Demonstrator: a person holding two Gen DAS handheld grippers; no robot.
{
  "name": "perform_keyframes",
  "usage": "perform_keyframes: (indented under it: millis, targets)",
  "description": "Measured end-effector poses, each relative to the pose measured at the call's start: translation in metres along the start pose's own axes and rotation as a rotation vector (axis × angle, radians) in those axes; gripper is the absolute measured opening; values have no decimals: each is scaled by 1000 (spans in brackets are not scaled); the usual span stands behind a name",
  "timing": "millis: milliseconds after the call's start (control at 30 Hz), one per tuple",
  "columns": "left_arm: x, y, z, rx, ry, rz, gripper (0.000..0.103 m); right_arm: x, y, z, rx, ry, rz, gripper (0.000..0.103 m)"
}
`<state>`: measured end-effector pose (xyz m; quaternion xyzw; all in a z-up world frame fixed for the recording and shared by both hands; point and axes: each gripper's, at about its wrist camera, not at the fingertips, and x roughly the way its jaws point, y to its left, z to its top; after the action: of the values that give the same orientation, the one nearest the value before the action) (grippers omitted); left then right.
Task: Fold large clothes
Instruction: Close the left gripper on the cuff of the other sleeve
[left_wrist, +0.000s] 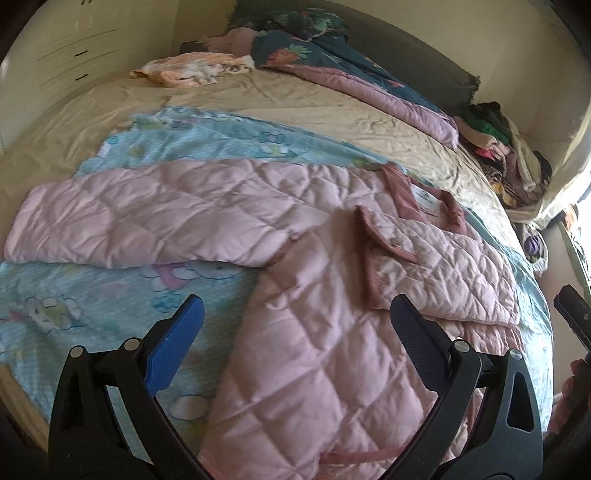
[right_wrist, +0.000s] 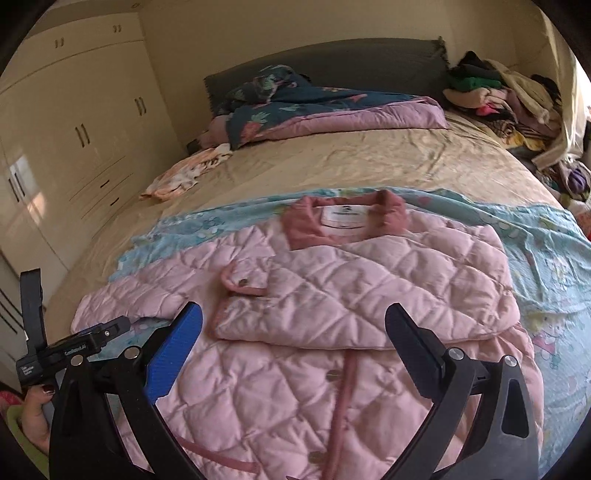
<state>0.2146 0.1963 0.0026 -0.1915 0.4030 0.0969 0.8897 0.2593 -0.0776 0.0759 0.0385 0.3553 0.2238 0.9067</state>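
A pink quilted jacket (right_wrist: 332, 302) lies front up on a light blue cartoon-print sheet (right_wrist: 554, 266) on the bed. Its right sleeve (right_wrist: 369, 302) is folded across the chest, cuff (right_wrist: 243, 284) near the middle. The other sleeve (left_wrist: 147, 214) stretches out flat to the left. The darker pink collar (right_wrist: 347, 218) with a white label points toward the headboard. My left gripper (left_wrist: 295, 317) hangs open above the jacket's lower left side, holding nothing. My right gripper (right_wrist: 295, 325) hangs open above the folded sleeve and the button placket (right_wrist: 343, 387), also holding nothing.
A beige bedspread (right_wrist: 332, 158) covers the bed. A dark floral quilt (right_wrist: 317, 110) lies by the grey headboard. An orange-white cloth (right_wrist: 184, 173) sits at the left. A heap of clothes (right_wrist: 509, 103) fills the far right corner. Cream wardrobes (right_wrist: 74, 129) line the left wall.
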Motion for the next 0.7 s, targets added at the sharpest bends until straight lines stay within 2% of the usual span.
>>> perform_keyframes:
  millis: [700]
  targets:
    - [5, 113, -2, -196, -6, 95, 95, 58, 126, -1, -223, 65, 93, 99]
